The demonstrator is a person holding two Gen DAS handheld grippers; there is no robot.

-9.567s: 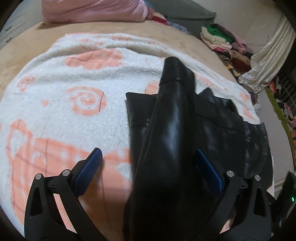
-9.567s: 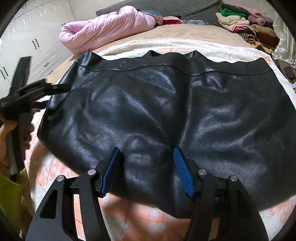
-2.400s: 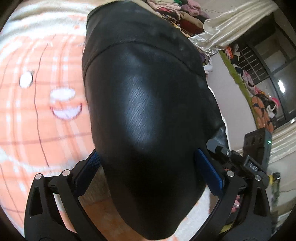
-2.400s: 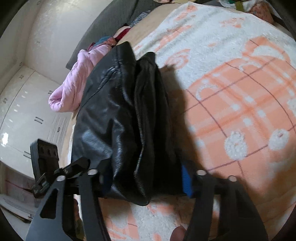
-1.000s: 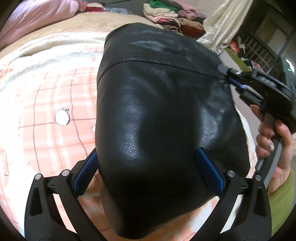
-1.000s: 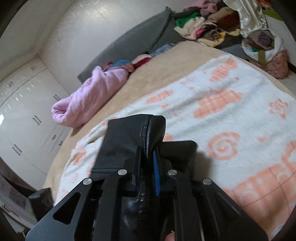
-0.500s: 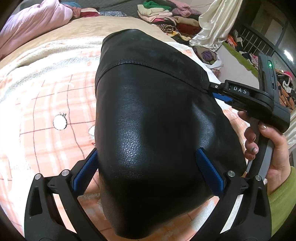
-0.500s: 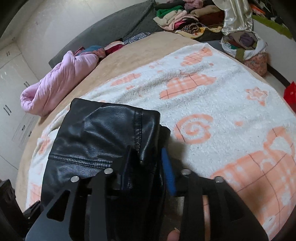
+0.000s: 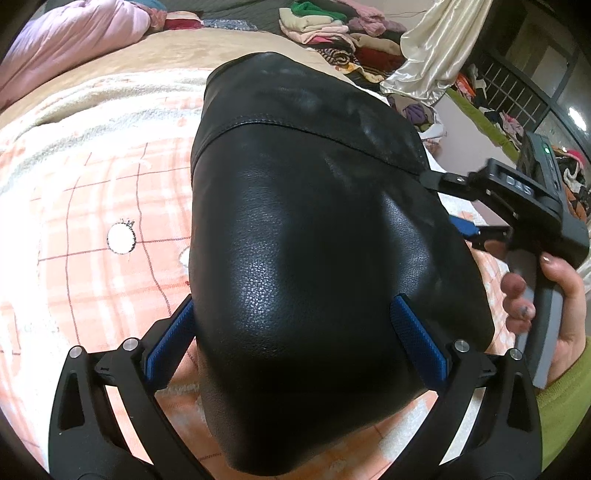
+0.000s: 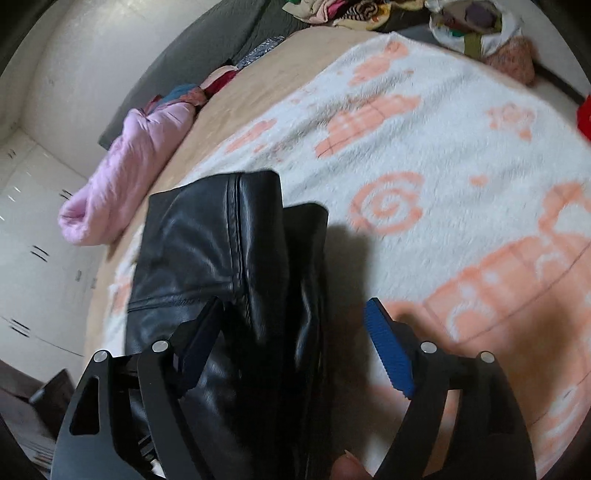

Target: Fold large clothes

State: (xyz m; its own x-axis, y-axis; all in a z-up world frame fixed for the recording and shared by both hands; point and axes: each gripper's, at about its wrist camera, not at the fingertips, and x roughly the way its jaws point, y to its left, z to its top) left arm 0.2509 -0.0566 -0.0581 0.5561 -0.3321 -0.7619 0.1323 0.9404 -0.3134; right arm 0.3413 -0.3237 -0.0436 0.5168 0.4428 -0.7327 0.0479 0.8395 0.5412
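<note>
A folded black leather garment (image 9: 314,258) lies on the white and orange blanket (image 9: 92,206). In the left wrist view my left gripper (image 9: 295,332) is open, its blue pads (image 9: 417,343) on either side of the garment's near end. My right gripper (image 9: 454,206) shows at the garment's right edge, held by a hand. In the right wrist view the right gripper (image 10: 291,339) is open, with the folded garment (image 10: 236,280) between its fingers, nearer the left pad.
A pink quilt (image 10: 136,162) lies at the far side of the bed. Piles of clothes (image 9: 332,33) and a cream curtain (image 9: 428,48) stand beyond the bed. White cupboards (image 10: 33,236) are at the left.
My right gripper has opened and let go of the garment's edge. The garment has settled on the blanket. My left gripper stays open around its near end.
</note>
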